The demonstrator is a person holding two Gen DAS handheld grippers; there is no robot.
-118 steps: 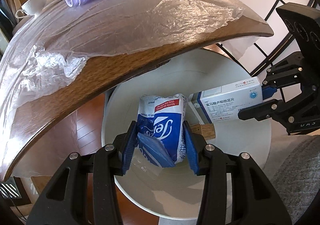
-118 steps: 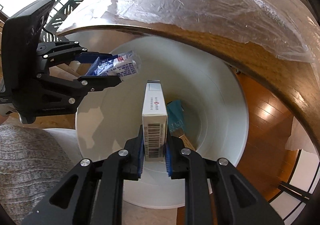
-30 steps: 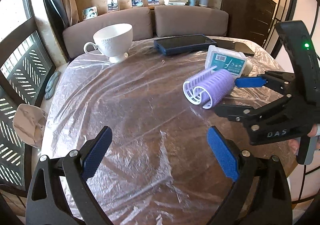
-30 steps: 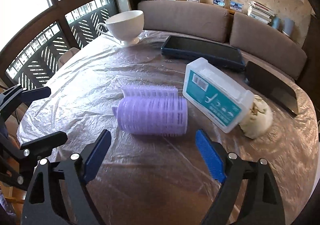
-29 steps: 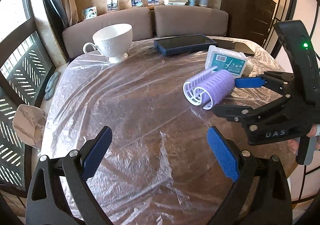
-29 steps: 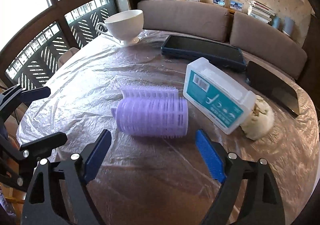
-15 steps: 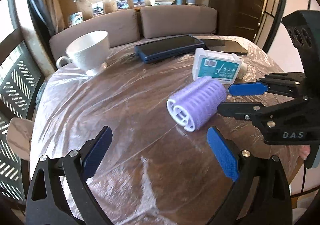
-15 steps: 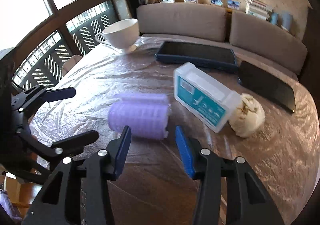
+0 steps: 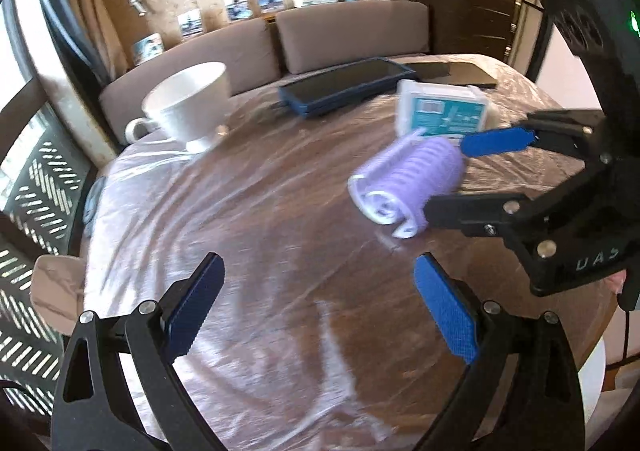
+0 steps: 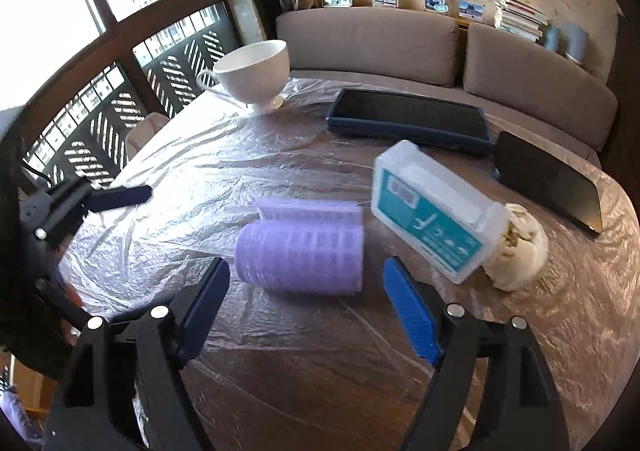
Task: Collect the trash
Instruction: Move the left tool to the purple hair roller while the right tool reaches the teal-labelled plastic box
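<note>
A purple hair roller lies on its side on the plastic-covered round table. My right gripper hovers just short of it, its jaws opening, with nothing between the pads. Right of the roller sits a white and teal plastic box, with a crumpled paper wad beside it. My left gripper is open and empty over bare table, left of the roller. In the left wrist view the right gripper reaches in from the right around the roller's far end.
A white cup stands at the far left of the table. A tablet in a blue case and a dark slab lie at the back. A sofa curves behind. A white bin's rim shows below the table's near right edge.
The right gripper's jaws narrowed half a second ago and have spread wide again. It has come closer to the roller. The left gripper stays open, and its view has swung slightly.
</note>
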